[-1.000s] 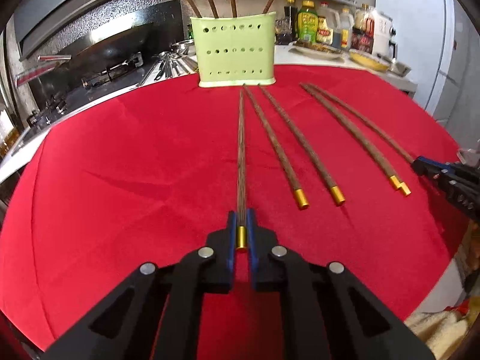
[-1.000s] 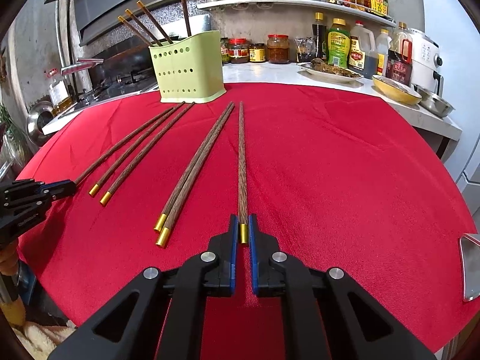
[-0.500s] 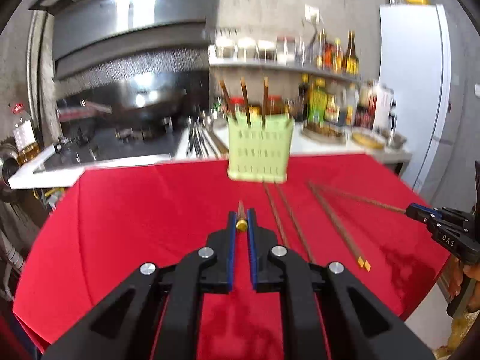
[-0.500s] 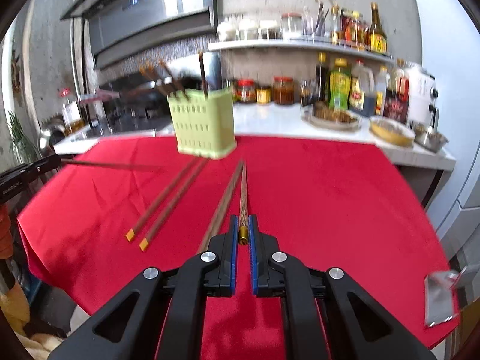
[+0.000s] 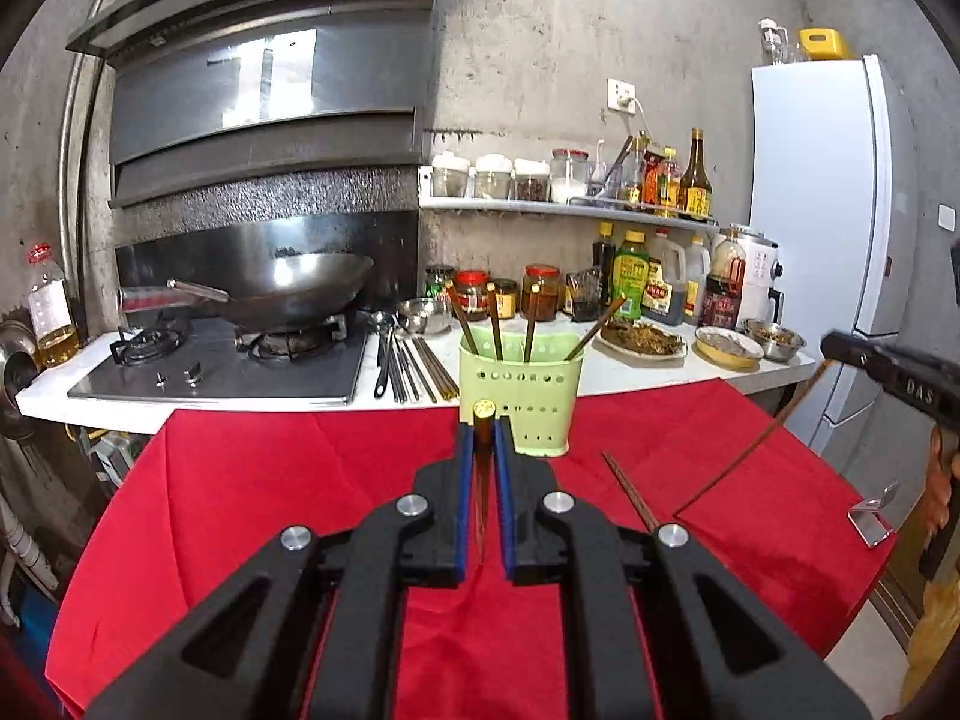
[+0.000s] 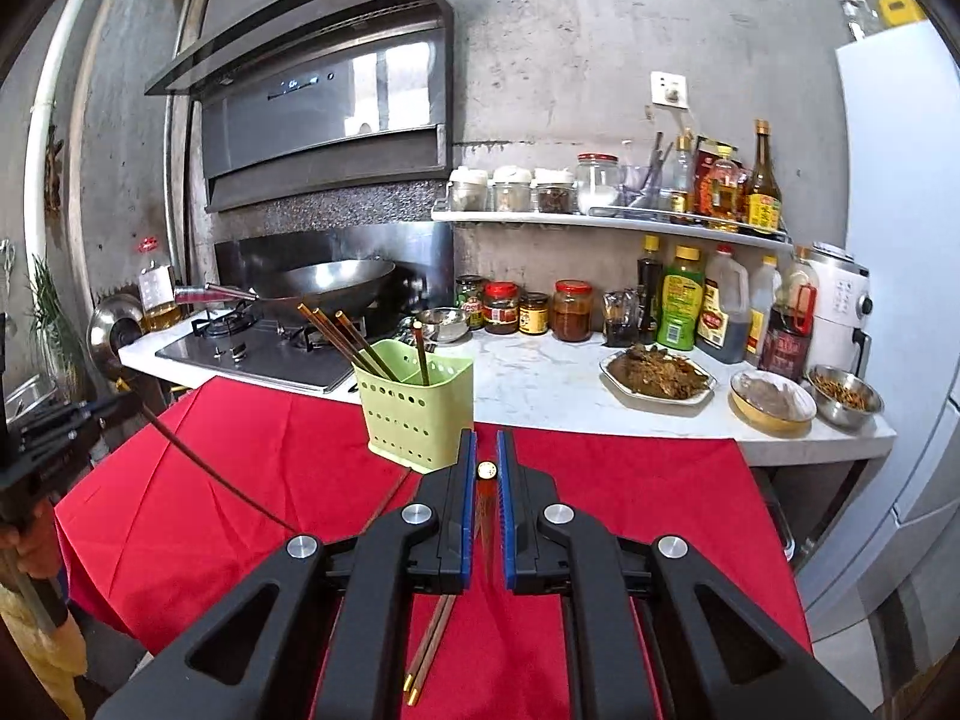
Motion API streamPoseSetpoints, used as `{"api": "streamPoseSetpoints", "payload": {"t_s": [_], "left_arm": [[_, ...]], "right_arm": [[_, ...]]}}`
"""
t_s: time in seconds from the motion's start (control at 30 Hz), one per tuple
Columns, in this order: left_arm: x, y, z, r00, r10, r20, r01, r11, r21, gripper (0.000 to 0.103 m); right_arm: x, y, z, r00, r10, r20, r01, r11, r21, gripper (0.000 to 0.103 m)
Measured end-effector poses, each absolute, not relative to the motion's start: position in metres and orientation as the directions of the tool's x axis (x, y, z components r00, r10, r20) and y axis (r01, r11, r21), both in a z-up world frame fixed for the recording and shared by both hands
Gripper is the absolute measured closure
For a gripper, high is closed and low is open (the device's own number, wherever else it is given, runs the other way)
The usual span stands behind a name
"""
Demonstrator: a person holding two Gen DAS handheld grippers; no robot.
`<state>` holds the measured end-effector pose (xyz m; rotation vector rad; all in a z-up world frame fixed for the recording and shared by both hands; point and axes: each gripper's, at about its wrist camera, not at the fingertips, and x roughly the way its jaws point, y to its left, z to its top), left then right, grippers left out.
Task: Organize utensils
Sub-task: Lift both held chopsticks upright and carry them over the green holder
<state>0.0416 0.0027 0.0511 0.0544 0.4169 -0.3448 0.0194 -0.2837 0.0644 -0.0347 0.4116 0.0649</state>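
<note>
A green perforated utensil holder (image 5: pixel 519 394) stands at the far edge of the red table (image 5: pixel 240 498) with several brown chopsticks in it; it also shows in the right wrist view (image 6: pixel 415 405). My left gripper (image 5: pixel 483 426) is shut on a brown chopstick (image 5: pixel 482 414), lifted with its gold cap toward the camera, just in front of the holder. My right gripper (image 6: pixel 486 450) is shut on another chopstick (image 6: pixel 485 471), lifted the same way, right of the holder. Each gripper and its hanging chopstick shows in the other view (image 5: pixel 888 369) (image 6: pixel 54 426). Loose chopsticks lie on the cloth (image 6: pixel 429 642) (image 5: pixel 630 492).
Behind the table runs a white counter (image 6: pixel 540 372) with a stove and wok (image 5: pixel 288 294), metal utensils (image 5: pixel 402 360), jars, bottles and food dishes (image 6: pixel 657 372). A white fridge (image 5: pixel 822 252) stands at right. A metal stand (image 5: pixel 870 516) sits at the table's right edge.
Both grippers have lifted their chopsticks off the cloth and tilted them up, so that the tips hang down. The views rose from the table to the kitchen wall and the holder.
</note>
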Motion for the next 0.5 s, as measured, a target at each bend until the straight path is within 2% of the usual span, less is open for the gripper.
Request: {"api": "streamPoseSetpoints", "payload": {"t_s": [0.33, 0.5], "left_arm": [[0.055, 0.004, 0.059, 0.836, -0.316, -0.449, 0.353, 0.936, -0.002, 0.096], [0.06, -0.004, 0.058, 0.844, -0.319, -0.432, 0.357, 0.934, 0.008, 0.096]], "right_arm": [[0.041, -0.281, 0.075, 0.918, 0.058, -0.392, -0.076, 0.997, -0.029, 0.096], [0.047, -0.282, 0.07, 0.921, 0.036, -0.388, -0.058, 0.997, -0.046, 0.095]]}}
